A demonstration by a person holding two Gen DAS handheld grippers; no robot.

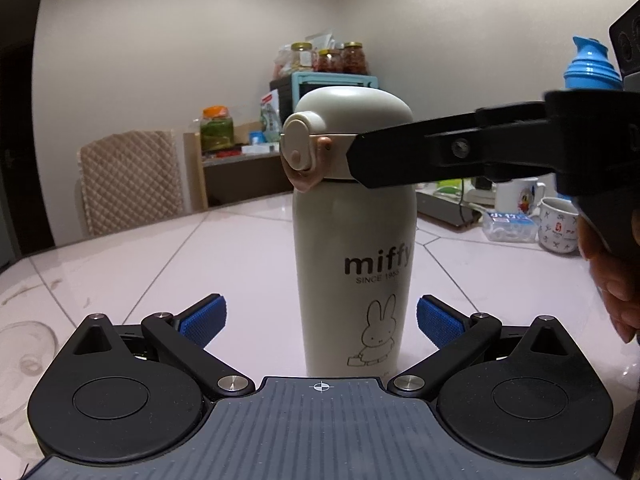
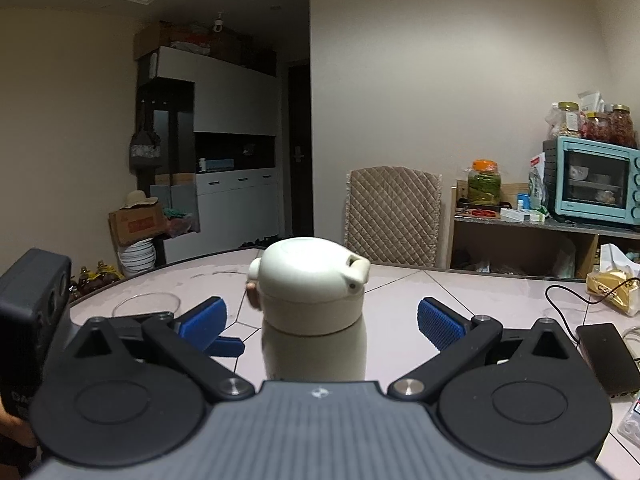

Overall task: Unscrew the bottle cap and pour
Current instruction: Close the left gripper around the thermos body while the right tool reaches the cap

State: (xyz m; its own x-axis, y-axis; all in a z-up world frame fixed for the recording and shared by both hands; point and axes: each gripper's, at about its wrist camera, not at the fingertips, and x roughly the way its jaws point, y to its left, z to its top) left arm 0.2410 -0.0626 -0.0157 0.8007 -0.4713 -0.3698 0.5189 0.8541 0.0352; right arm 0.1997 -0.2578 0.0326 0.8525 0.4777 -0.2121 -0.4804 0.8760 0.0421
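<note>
Left wrist view: both tools, left (image 1: 322,320) and right (image 2: 322,320), gape released around the upright bottle (image 1: 352,240).

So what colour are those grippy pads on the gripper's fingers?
Blue, with a fine ribbed texture. The left gripper's pads show it best in the left wrist view.

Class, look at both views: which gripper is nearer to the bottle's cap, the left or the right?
Right. The right gripper is up at the cap, open fingers either side of it. The left gripper sits lower, open around the bottle near its base.
</note>
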